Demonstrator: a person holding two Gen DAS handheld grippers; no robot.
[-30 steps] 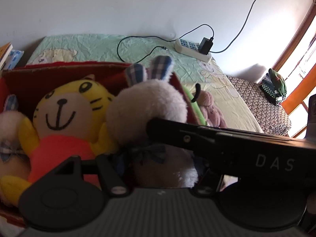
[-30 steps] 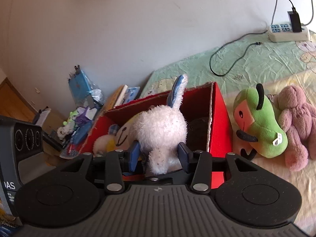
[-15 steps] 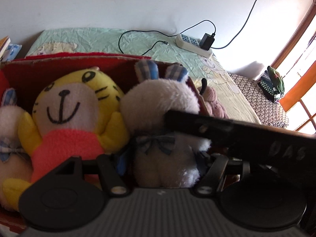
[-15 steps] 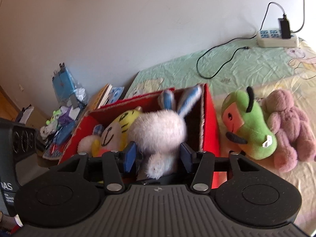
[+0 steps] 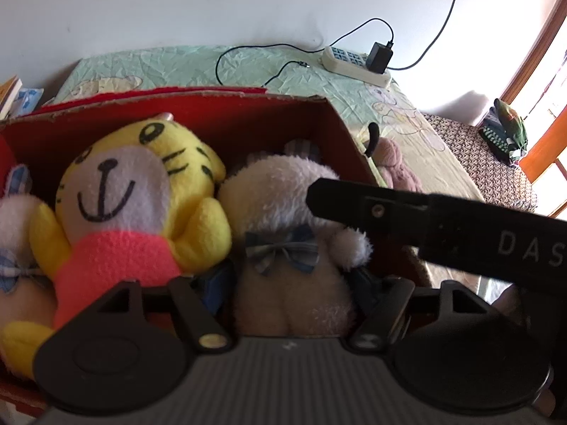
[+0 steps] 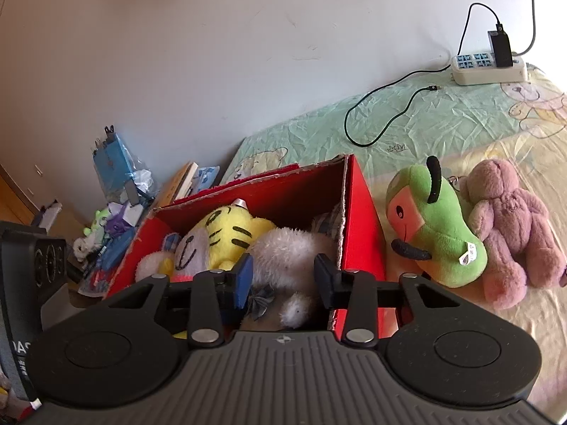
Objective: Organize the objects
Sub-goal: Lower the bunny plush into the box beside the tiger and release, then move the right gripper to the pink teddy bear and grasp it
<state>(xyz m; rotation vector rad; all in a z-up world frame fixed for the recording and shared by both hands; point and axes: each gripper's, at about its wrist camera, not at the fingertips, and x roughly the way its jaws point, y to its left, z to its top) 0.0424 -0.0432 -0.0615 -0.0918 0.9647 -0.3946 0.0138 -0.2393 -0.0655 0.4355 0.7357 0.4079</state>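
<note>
- Your left gripper [image 5: 287, 283] has its jaws opening, one on each side of the fluffy white plush rabbit with the blue plaid bow [image 5: 294, 233]; the rabbit's lower body sits between them, and you cannot tell from this view whether the pads touch its fur.
- Your right gripper [image 6: 283, 278] has its jaws closing at a narrow gap, with the same white rabbit [image 6: 287, 258] between the blue-padded fingers [image 6: 242, 278]; whether the pads press its fur is not clear.
- The rabbit sits upright inside the red cardboard box [image 5: 248, 120], in the box's right end, directly ahead of both pairs of jaws.
- Just left of your left jaws, touching the rabbit, the yellow plush tiger in a pink-red shirt [image 5: 134, 205] leans in the same box.
- Further left, at the picture's edge, a second pale plush toy with blue plaid ears [image 5: 14, 212] lies against the tiger.
- Across the right of the left view, the black body of your right gripper crosses in front of the rabbit's shoulder.
- Right of your right jaws, outside the box wall, a green plush toy with black antennae [image 6: 436, 226] lies on the pale printed bedsheet [image 6: 443, 124], touching a mauve plush bear [image 6: 510, 223].
- Far ahead, near the wall, a white power strip with a black charger [image 6: 489, 67] rests on the sheet, with a black cable looping from it.
- Left of the box, books and blue packets [image 6: 117, 173] stand against the wall.
</note>
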